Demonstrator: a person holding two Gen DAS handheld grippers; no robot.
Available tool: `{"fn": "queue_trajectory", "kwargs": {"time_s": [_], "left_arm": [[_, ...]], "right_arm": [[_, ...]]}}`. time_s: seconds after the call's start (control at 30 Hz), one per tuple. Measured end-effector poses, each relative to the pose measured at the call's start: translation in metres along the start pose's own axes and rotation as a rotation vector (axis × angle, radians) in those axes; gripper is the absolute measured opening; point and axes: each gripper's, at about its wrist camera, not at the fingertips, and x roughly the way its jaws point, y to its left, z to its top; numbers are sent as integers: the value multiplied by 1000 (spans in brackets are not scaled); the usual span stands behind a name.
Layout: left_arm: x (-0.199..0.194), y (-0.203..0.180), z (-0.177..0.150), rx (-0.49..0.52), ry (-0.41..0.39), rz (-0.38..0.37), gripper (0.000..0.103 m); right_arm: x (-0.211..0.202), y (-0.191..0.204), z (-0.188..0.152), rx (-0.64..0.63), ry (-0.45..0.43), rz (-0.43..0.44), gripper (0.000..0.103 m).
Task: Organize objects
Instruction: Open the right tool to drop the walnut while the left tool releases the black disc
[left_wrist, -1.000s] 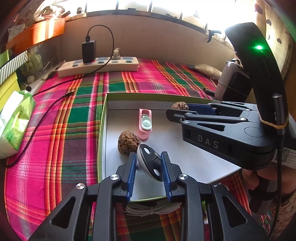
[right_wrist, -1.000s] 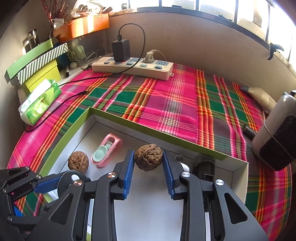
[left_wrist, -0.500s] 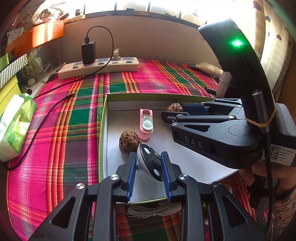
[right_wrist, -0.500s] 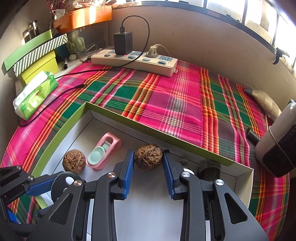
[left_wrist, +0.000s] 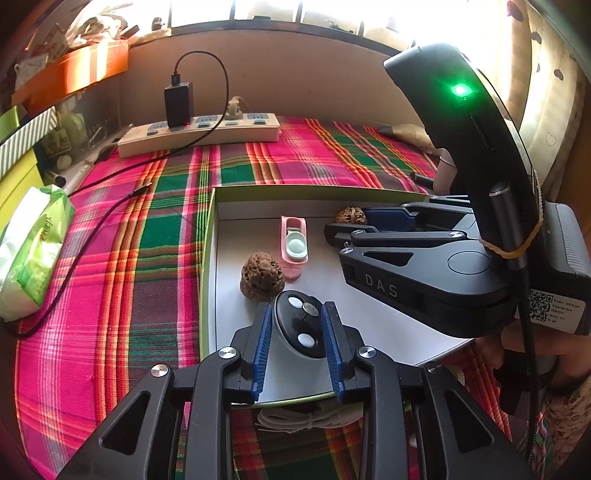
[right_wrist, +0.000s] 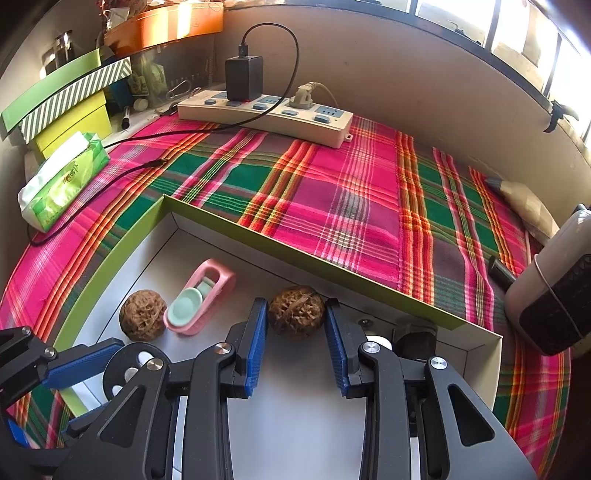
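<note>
Shallow box (left_wrist: 207, 258) with green outer walls and white floor, lying flat on a plaid cloth (left_wrist: 122, 266) over the bench. Far wall of the box (right_wrist: 280, 245) low; near-left corner open to view. Wide bare plaid between the box's far wall and a power strip (right_wrist: 266, 114) at the back, with a black charger (right_wrist: 243, 77) plugged in and its cable (right_wrist: 110, 181) trailing left across the cloth. Tissue pack (right_wrist: 62, 181) near the left edge, well apart from the box. Green and striped boxes (right_wrist: 70, 99) stacked at far left, orange bin (right_wrist: 166, 26) on a ledge above. Curved beige wall behind, bright windows over it. Pale appliance with dark grille (right_wrist: 550, 306) just beside the box's right end.

Inside the box: pink holder with a mint oval piece (left_wrist: 293, 247) lying flat mid-floor; a loose walnut (left_wrist: 262, 277) just beside it, nearer the left wall.

Left tongs (left_wrist: 297, 332) closed narrowly on a round black-faced adapter with white spots (left_wrist: 301, 328), both blue pads against its sides, above the near part of the box floor.

Right tongs (right_wrist: 297, 339) set partway open around a second walnut (right_wrist: 297, 312) close to the far wall; left pad (right_wrist: 256, 339) seemingly touching it, a slight gap at the right pad. Whether gripped or merely bracketed, cannot tell.
</note>
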Motion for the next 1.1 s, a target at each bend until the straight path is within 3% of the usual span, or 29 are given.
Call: {"fn": "queue_trajectory", "kwargs": {"time_s": [0.13, 0.2, 0.27, 1.1], "left_arm": [[-1, 1, 0, -3, 0, -7, 29], [-1, 0, 0, -2, 0, -8, 30], [-1, 0, 0, -3, 1, -10, 32], [-30, 7, -6, -22, -56, -3, 36]], "right_arm": [[0, 0, 0, 1, -4, -1, 34], [-1, -1, 0, 8, -10, 2, 43], [-3, -2, 0, 13, -15, 7, 45], [-47, -7, -23, 80, -92, -9, 47]]}}
